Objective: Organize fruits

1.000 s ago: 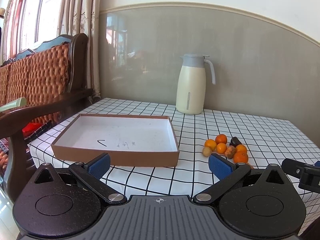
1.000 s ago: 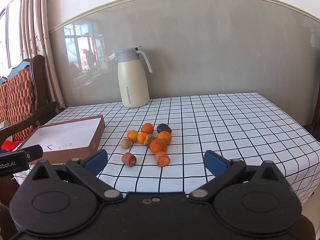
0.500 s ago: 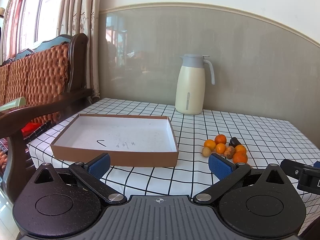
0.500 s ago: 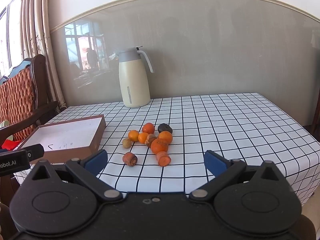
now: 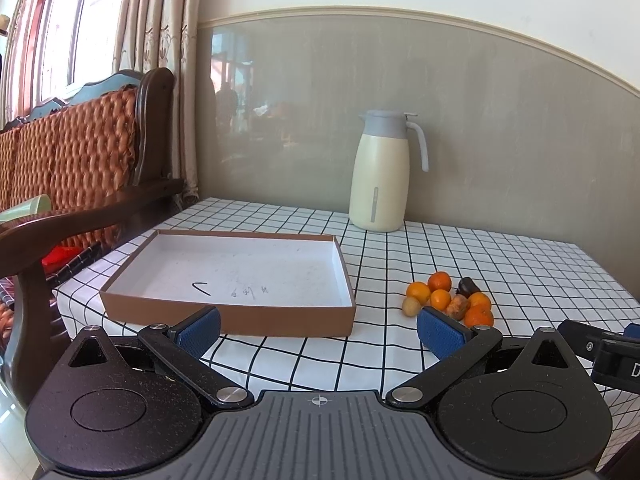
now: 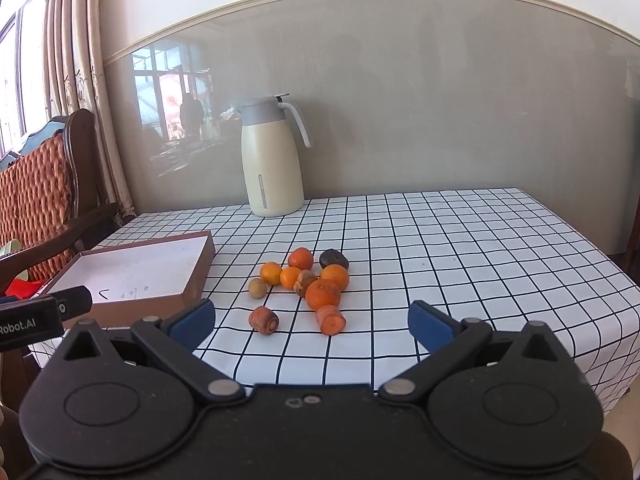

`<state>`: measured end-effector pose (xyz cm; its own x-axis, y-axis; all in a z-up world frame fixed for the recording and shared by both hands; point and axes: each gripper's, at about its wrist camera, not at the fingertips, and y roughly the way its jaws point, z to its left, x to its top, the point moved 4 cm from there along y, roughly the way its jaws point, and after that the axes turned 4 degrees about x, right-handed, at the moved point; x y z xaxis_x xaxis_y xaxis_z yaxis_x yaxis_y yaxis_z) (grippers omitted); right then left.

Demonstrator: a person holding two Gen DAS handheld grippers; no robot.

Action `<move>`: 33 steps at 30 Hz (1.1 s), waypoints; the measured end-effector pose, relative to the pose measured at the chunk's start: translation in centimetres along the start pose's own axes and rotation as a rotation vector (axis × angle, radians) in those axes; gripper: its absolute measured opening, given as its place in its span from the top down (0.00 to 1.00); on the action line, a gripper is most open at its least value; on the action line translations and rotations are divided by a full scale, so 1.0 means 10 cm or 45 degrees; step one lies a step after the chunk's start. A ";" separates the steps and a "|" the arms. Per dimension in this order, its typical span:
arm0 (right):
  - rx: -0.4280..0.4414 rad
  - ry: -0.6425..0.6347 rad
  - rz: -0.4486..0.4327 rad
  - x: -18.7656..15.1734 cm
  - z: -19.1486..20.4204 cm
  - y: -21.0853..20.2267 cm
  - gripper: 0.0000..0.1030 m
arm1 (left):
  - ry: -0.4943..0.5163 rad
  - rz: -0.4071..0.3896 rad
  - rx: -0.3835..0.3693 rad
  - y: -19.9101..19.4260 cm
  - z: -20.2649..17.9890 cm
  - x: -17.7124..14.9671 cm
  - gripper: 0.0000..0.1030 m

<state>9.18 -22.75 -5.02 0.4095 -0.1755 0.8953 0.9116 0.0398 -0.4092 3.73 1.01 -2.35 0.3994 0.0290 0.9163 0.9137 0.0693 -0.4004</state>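
Observation:
A heap of small fruits (image 6: pixel 308 280) lies mid-table: several oranges, a dark one (image 6: pixel 334 259), a small yellowish one (image 6: pixel 257 288) and two orange-brown pieces (image 6: pixel 264 320) nearer me. The same heap of fruits (image 5: pixel 448 298) shows at the right in the left wrist view. A shallow brown cardboard box (image 5: pixel 228 312) with a white inside sits empty to the left of them. My left gripper (image 5: pixel 320 330) is open just short of the box's front wall. My right gripper (image 6: pixel 312 322) is open near the table's front edge, short of the fruits.
A cream thermos jug (image 6: pixel 272 160) with a grey lid stands at the back against the wall. A wooden bench (image 5: pixel 80 184) with a woven orange back stands left of the table. The checked tablecloth (image 6: pixel 460 248) stretches right of the fruits.
Both grippers have drifted very slightly; the fruits and box sit almost where they were. Both stay open.

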 end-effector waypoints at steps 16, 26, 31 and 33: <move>-0.015 -0.003 0.008 -0.02 -0.02 0.02 0.06 | 0.023 -0.007 -0.010 0.02 -0.03 -0.03 0.00; -0.042 0.014 0.023 -0.07 -0.11 0.11 0.06 | 0.066 -0.008 -0.035 0.10 -0.11 -0.08 0.00; -0.036 0.009 0.022 -0.12 -0.14 0.17 0.06 | 0.104 0.002 -0.061 0.19 -0.18 -0.13 0.00; -0.036 -0.001 0.025 -0.14 -0.15 0.21 0.06 | 0.117 0.010 -0.075 0.23 -0.20 -0.16 0.00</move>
<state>10.45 -23.86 -7.41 0.4276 -0.1744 0.8870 0.9019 0.0158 -0.4317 5.35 -0.90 -4.73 0.4092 -0.0626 0.9103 0.9123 0.0110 -0.4093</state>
